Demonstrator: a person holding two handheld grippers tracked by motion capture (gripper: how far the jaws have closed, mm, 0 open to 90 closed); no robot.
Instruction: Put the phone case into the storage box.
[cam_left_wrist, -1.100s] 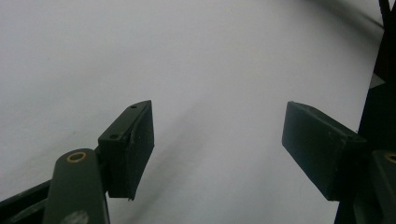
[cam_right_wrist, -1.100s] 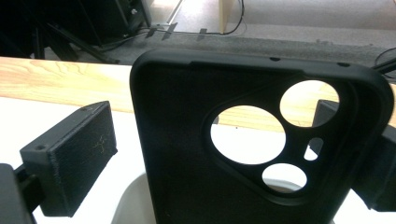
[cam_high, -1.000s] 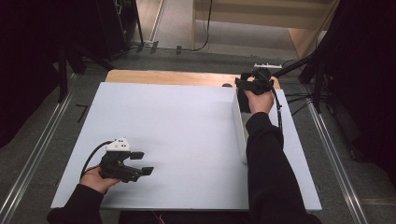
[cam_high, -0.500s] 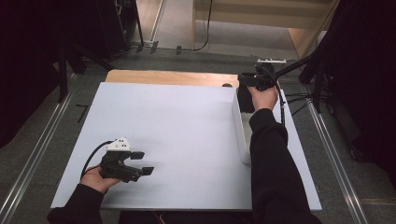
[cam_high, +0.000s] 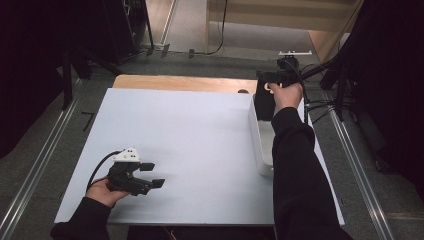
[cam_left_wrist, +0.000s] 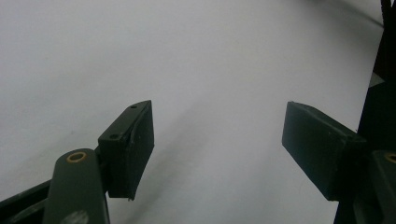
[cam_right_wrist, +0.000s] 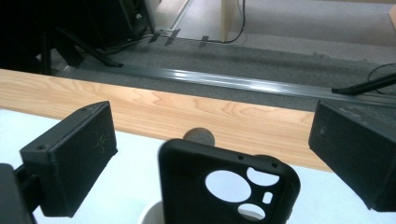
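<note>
Right claw (cam_right_wrist: 212, 154) moved beyond table edge (cam_right_wrist: 140, 109), straddling phone case (cam_right_wrist: 229, 186).

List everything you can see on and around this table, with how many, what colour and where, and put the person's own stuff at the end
Phone case: one, black, camera cut-outs showing, standing up at the tray's far end, between the open jaws of the right gripper; contact cannot be told.
Tray: one, white, long and narrow, along the right side of the board.
Board: one, white, covering most of the table.
Table: one, light wood, bare strip along the far edge.
Small round thing: one, brownish, at the wood's near edge behind the case.
Metal rails: two, grey, on the floor left and right of the table.
Left gripper: one, black, open, low over the near left of the board.
Right gripper: one, black, open, at the case.
Sleeves: two, black.
</note>
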